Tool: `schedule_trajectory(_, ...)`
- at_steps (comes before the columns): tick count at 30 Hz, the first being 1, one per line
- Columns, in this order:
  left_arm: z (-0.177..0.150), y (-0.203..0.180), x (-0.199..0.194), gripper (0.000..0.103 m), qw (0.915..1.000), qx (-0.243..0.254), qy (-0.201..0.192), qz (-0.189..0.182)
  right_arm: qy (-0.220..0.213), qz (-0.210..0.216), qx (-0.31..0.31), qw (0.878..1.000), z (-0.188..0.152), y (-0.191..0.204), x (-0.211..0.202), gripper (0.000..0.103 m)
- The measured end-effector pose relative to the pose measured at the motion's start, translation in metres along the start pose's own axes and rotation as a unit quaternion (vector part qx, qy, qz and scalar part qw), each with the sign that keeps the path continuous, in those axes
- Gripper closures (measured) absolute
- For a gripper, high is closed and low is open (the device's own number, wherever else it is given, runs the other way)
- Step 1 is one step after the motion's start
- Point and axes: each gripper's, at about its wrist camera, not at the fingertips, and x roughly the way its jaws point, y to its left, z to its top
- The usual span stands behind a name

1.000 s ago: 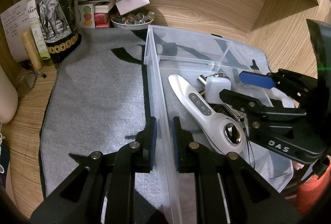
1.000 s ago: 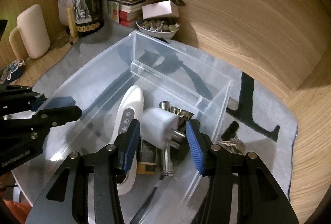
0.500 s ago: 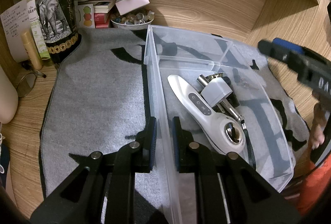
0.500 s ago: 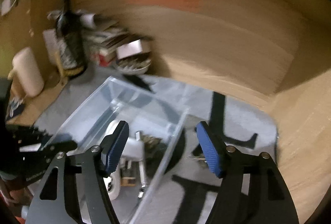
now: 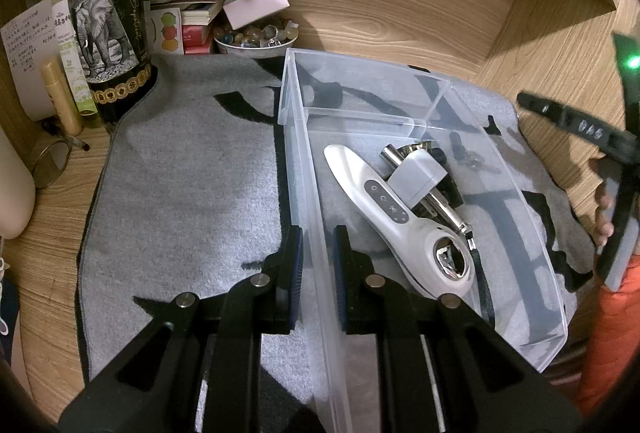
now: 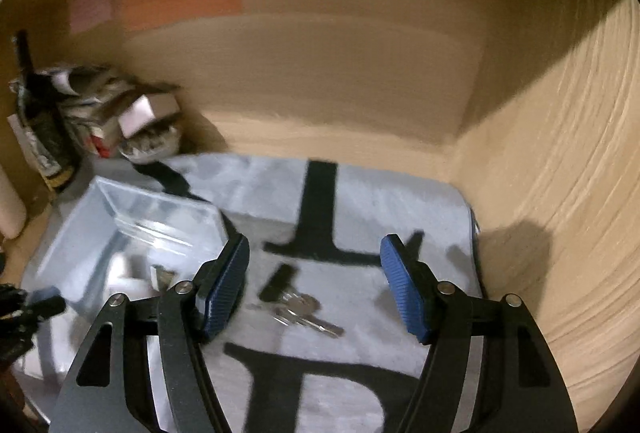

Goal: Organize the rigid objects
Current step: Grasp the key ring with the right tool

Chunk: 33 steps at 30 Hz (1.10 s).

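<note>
2 claws: left claw pinching bin wall; right claw wide open, empty, above keys. Could skid keys across mat if lowered off-center.

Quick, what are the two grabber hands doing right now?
Left gripper: shut on the wall of the clear plastic bin.
Right gripper: open and empty, above the keys on the gray mat.

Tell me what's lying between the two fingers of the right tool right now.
A bunch of keys with a dark fob lies on the grey mat, between the open right tool fingers, as the right wrist view shows.
</note>
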Motion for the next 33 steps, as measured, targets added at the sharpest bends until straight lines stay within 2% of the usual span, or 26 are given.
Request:
schedule_trajectory(4, 0.000, 0.000, 0.000, 0.090, 1.0000, 0.001, 0.000, 0.001, 0.042, 0.003, 0.002, 0.999, -0.014, -0.007, 0.024, 0.038)
schedule_trajectory(11, 0.000, 0.000, 0.000, 0.090, 1.0000, 0.001, 0.000, 0.001, 0.108, 0.022, -0.027, 0.994, -0.042, 0.004, 0.055, 0.038)
schedule_trajectory(16, 0.000, 0.000, 0.000, 0.090, 1.0000, 0.001, 0.000, 0.001, 0.136, 0.024, -0.032, 0.990, -0.050, 0.006, 0.072, 0.038)
schedule_trajectory(21, 0.000, 0.000, 0.000, 0.090, 1.0000, 0.001, 0.000, 0.000, 0.141, 0.041, -0.004, 0.989, -0.049, -0.002, 0.080, 0.038)
schedule_trajectory(23, 0.000, 0.000, 0.000, 0.090, 1.0000, 0.000, 0.000, 0.000, 0.137, 0.044, 0.000, 0.990, -0.050, -0.003, 0.079, 0.044)
schedule_trajectory(26, 0.000, 0.000, 0.000, 0.090, 1.0000, 0.001, 0.000, 0.001, 0.132, 0.051, -0.006, 0.990, -0.052, -0.001, 0.075, 0.064)
schedule_trajectory(27, 0.000, 0.000, 0.000, 0.090, 1.0000, 0.001, 0.000, 0.001, 0.131, 0.054, -0.008, 0.990, -0.053, 0.000, 0.074, 0.067)
schedule_trajectory(33, 0.000, 0.000, 0.000, 0.090, 1.0000, 0.000, 0.000, 0.000, 0.124, 0.053, -0.016, 0.991, -0.062, 0.002, 0.064, 0.071)
